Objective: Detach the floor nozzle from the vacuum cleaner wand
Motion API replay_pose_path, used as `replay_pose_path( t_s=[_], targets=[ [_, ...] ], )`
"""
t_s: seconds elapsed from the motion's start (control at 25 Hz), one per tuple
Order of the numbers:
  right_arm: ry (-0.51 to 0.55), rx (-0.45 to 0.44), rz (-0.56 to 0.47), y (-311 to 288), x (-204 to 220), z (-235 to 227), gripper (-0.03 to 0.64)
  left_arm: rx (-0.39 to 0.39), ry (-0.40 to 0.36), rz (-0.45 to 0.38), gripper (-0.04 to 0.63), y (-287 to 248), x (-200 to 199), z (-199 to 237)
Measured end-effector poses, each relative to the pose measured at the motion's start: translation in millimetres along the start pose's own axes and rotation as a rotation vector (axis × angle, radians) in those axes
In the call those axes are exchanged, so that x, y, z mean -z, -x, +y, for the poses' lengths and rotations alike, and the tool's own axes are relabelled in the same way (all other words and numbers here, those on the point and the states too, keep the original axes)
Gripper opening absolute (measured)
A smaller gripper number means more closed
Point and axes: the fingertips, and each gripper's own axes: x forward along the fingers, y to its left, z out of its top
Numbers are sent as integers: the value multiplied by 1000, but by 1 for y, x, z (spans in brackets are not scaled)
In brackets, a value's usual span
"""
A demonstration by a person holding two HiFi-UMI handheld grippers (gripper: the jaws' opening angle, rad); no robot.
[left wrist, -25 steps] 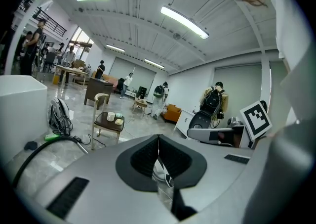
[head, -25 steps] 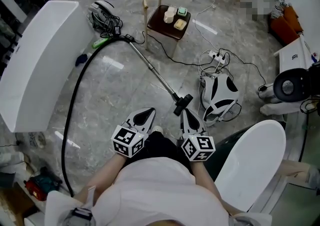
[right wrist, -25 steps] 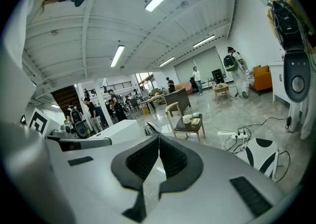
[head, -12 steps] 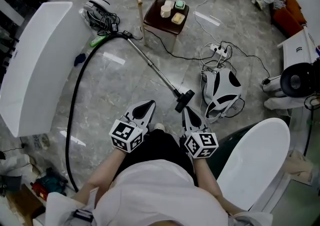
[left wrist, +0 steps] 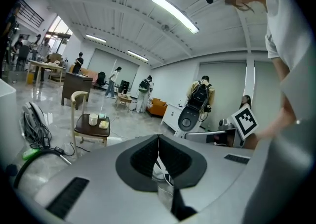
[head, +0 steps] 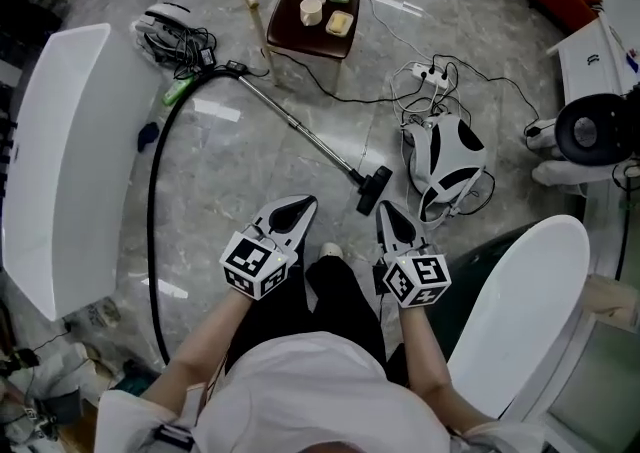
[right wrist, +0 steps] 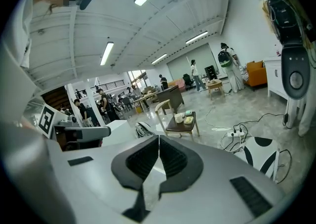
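Lying just ahead of right tongs: floor nozzle.

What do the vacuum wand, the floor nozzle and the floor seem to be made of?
Wand: probably metal, silvery with a bright sheen.
Floor nozzle: likely black plastic, matte.
Floor: polished grey stone or tile, veined, reflecting lights.
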Motion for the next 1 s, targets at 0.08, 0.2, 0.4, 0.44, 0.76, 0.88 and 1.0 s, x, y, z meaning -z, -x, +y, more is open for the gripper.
replay_pose_path(
  t_s=[0.08,0.2,0.4,0.44,0.76,0.88,1.0],
  targets=[
    [-10,5,-24,-13,-7,-2,17,34,-16,14,11,-8,-4,14],
    [-4,-4,-57,-36,-17,-4,17,75,-59,48,11,-22,-5,36],
    [25,25,-77,-70,-17,-23,17,106,-86,69,11,-51,9,69],
    [19,25,-80,-76,-15,-28,17,103,-84,69,11,-58,13,76],
    [66,-37,-31,-101,24,-77,17,87,-98,55,9,-131,67,102],
    [66,-58,-13,-119,52,-104,17,110,-116,58,11,-163,96,111],
    [57,-66,-17,-137,88,-130,17,131,-150,59,9,-191,135,114]
  ],
)
